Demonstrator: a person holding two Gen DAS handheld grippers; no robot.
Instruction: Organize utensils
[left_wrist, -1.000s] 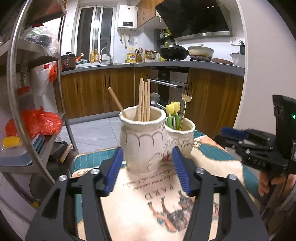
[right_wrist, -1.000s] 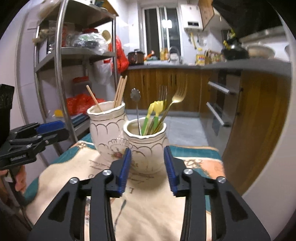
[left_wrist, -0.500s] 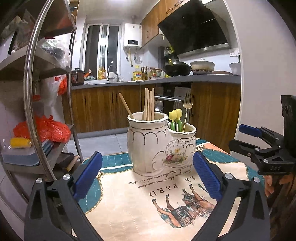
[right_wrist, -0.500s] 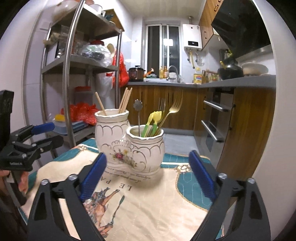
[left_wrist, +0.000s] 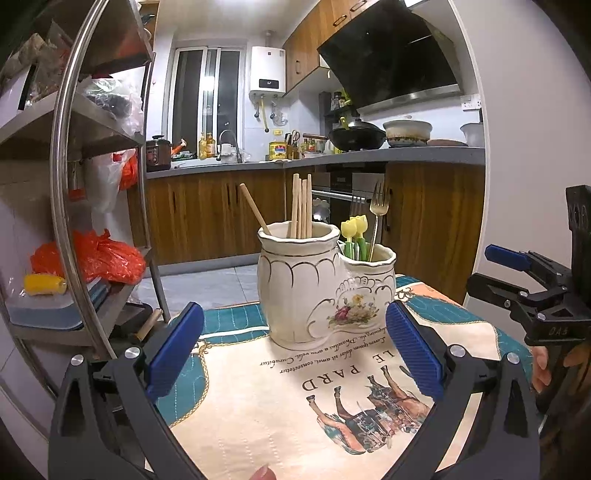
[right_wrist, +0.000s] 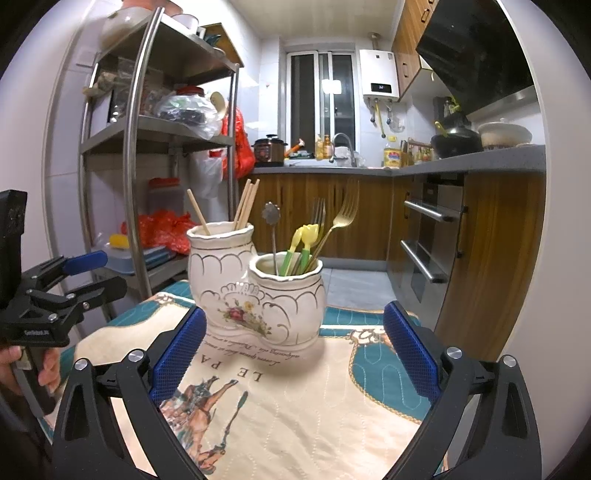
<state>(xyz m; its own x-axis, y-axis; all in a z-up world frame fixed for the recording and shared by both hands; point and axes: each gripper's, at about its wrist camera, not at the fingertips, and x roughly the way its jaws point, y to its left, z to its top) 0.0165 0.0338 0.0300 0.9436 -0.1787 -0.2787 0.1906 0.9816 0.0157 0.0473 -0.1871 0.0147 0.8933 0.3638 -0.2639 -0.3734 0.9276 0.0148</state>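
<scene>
We held both the left gripper (left_wrist: 293, 345) and right gripper (right_wrist: 293, 347) wide open and empty; only the ceramic holder (left_wrist: 321, 284) on the cloth (left_wrist: 280, 413) stood ahead, steel shelving (right_wrist: 147, 140) alongside.

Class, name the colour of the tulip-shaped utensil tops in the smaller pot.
Yellow tulip tops, clearest in the right wrist view.

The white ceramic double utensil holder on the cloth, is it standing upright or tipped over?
Upright. The white ceramic double utensil holder sits flat on the printed cloth, both mouths facing up, with wooden chopsticks standing in the taller pot.
</scene>
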